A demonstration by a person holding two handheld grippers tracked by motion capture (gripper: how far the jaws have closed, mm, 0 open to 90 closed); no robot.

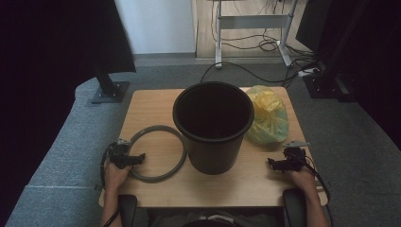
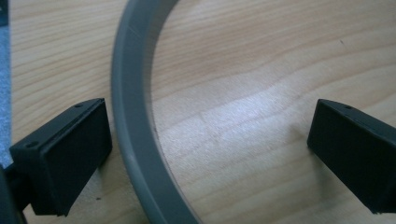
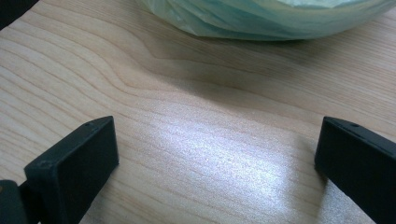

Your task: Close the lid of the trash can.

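Observation:
A black bin [image 1: 213, 126] stands upright in the middle of the wooden table [image 1: 156, 106]. A grey ring [image 1: 159, 152] lies flat to its left. A yellow-green plastic bag [image 1: 268, 116] rests at the bin's right. My left gripper [image 1: 140, 157] is open at the ring's near-left edge; in the left gripper view the grey ring [image 2: 133, 116] passes between the jaws, close to the left one. My right gripper [image 1: 270, 163] stands open over bare wood at the front right, short of the bag [image 3: 275, 16]. Its jaws hold nothing.
The table stands on grey carpet [image 1: 61, 142]. Black stands [image 1: 109, 90] and a desk frame with cables [image 1: 250, 28] are on the floor beyond the table. Bare wood lies in front of the bin.

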